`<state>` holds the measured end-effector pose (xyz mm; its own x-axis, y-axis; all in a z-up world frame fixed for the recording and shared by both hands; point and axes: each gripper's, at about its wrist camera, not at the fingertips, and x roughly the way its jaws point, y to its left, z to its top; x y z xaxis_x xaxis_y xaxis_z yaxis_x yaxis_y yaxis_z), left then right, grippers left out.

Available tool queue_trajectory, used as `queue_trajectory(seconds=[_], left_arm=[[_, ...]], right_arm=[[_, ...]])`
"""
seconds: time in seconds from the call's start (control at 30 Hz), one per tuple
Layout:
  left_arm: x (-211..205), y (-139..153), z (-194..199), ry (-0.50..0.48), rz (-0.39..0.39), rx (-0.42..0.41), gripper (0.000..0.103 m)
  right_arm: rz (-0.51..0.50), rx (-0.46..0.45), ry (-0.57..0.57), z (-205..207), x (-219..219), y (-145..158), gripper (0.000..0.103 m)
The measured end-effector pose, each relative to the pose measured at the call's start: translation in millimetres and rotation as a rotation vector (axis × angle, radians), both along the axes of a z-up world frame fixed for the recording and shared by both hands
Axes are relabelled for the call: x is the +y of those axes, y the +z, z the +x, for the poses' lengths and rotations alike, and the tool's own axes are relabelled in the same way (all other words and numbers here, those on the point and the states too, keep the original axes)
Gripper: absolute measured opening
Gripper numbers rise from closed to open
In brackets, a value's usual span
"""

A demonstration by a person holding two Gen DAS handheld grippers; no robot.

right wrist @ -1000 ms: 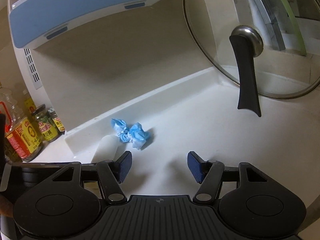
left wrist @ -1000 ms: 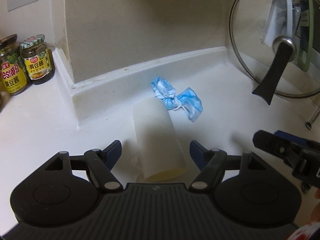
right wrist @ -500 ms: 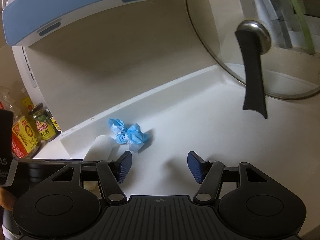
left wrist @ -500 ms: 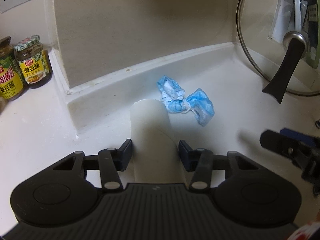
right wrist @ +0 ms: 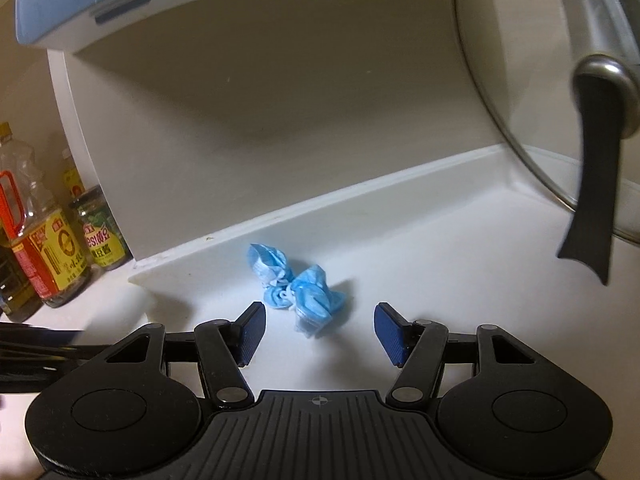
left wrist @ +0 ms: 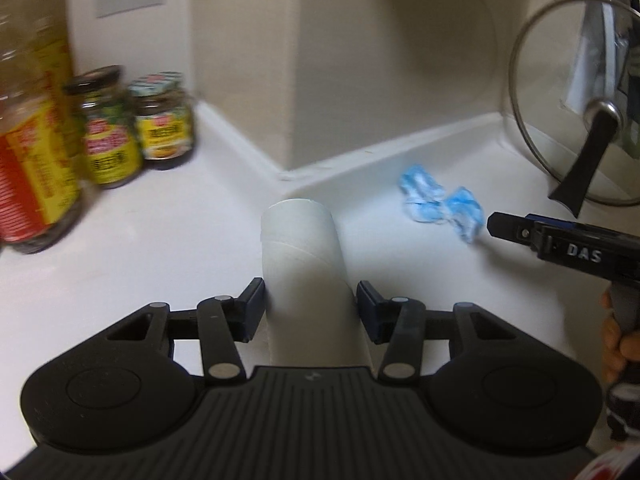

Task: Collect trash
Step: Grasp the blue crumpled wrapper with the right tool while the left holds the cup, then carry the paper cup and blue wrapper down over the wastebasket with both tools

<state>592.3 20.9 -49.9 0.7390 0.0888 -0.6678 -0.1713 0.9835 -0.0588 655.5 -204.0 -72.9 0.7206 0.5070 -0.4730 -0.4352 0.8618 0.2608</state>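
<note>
The left gripper [left wrist: 310, 300] is closed down onto the cardboard tube [left wrist: 306, 264], both pads pressed against the tube's sides near its close end; the far end of the tube projects forward beyond the fingertips. The right gripper [right wrist: 319, 330] stands wide and holds nothing, its fingertips flanking the crumpled blue face mask [right wrist: 298, 288], which lies on the white counter [right wrist: 460, 280] just ahead of and between them, not yet touched. Risks, as judged: the tube is thin-walled and hollow, so excess squeeze may collapse it, and a grip so near one end may let it pivot or slide out when carried. The mask is soft and low; closing above it would catch only a fold or a loop, and it could drop. Ahead and to the right of the right gripper, a glass pot lid [right wrist: 560, 100] leans upright, and a careless sweep could knock it over. Containers: ahead and to the left of the left gripper stand two sauce jars [left wrist: 136, 124] with dark contents and a labelled bottle [left wrist: 32, 152], its contents unclear through blur. No trash receptacle is visible.
</note>
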Motion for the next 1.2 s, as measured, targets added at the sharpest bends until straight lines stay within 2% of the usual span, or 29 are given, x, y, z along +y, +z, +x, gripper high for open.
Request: queue_trajectory(seconds=[0.17,0.33,0.47,0.63,0.93,1.2], left_arm=[[29.0,10.0,-23.2,0.067,0.013,-0.012,0.046],[50.0,16.9,-46.6,0.129,0.025,-0.014,0.046],[61.1,21.3,-66.7,0.168,0.035,-0.013,0.046],[69.9,29.9,-92.1,0.203,0.041,-0.024,0.046],[67.8,48.3,-145.3,0.174,0.036,-0.048,0.046],[68.8,60.4,-201.8,0.079,-0.012,-0.080,0.046]], right_arm=[[-0.029,0.010,0.019,16.2,13.2,-9.4,0.050],[-0.049,0.017,0.017,26.8,20.2,-15.5,0.045],[-0.045,0.040,0.016,32.7,20.1,-17.6,0.021],[0.011,0.027,0.001,23.5,9.0,-10.0,0.015],[0.097,-0.012,0.005,-40.6,-14.1,31.4,0.015],[0.160,-0.039,-0.027,-156.4,-29.3,71.7,0.015]])
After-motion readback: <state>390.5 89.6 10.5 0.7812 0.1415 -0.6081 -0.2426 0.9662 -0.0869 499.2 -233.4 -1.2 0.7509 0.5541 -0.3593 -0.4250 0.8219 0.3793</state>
